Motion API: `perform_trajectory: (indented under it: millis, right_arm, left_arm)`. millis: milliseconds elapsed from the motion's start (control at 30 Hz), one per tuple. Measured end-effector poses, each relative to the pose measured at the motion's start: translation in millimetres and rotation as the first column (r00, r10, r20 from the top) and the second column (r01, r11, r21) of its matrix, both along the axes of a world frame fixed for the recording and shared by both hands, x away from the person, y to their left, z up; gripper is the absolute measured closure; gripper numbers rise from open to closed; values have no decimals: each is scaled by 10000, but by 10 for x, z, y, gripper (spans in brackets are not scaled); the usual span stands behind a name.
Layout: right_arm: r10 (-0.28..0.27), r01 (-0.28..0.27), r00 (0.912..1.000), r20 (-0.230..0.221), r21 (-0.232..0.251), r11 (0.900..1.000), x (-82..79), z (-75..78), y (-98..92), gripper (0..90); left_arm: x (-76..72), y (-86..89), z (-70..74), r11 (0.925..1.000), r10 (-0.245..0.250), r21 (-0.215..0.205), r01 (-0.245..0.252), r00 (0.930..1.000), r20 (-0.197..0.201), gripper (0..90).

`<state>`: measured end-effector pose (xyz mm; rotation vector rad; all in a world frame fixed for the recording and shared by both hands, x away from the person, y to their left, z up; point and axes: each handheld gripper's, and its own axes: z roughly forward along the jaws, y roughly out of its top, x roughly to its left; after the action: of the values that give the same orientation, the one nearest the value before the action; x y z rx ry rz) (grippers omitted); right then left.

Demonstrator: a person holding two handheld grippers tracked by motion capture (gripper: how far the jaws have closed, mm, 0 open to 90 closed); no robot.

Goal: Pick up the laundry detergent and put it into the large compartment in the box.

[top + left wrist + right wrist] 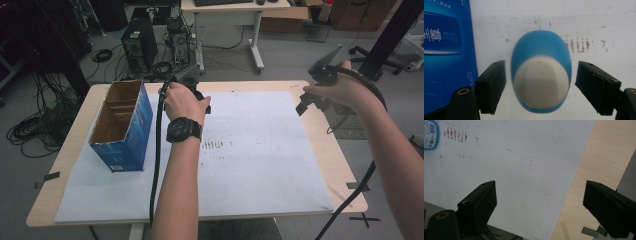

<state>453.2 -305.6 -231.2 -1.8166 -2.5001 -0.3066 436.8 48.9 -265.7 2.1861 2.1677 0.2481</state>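
Left hand-held gripper (540,87) brackets a blue-and-white object (540,72), unclenched, beside a blue box (447,57) marked "5.0".

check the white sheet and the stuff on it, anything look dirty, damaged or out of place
The white sheet carries rows of brown smudges near its middle, beside the blue cup lying on its side. The blue box stands open on top. Nothing looks spilled or broken.

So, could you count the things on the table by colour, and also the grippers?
Blue box, open top: 1
Blue and white rounded object, between the left gripper's jaws, not pressed: 1
White sheet covering the table: 1
Black grippers, left and right gripper: 2
Total: 5
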Motion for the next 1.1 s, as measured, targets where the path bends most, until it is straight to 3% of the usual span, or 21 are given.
perform_trajectory:
  millis: [1100]
  right_arm:
    - [61,-61,9999,-114,-32,10000,10,-61,-27,119]
  left_arm:
    - [43,-15,-207,9999,156,69,-155,9998,-115,310]
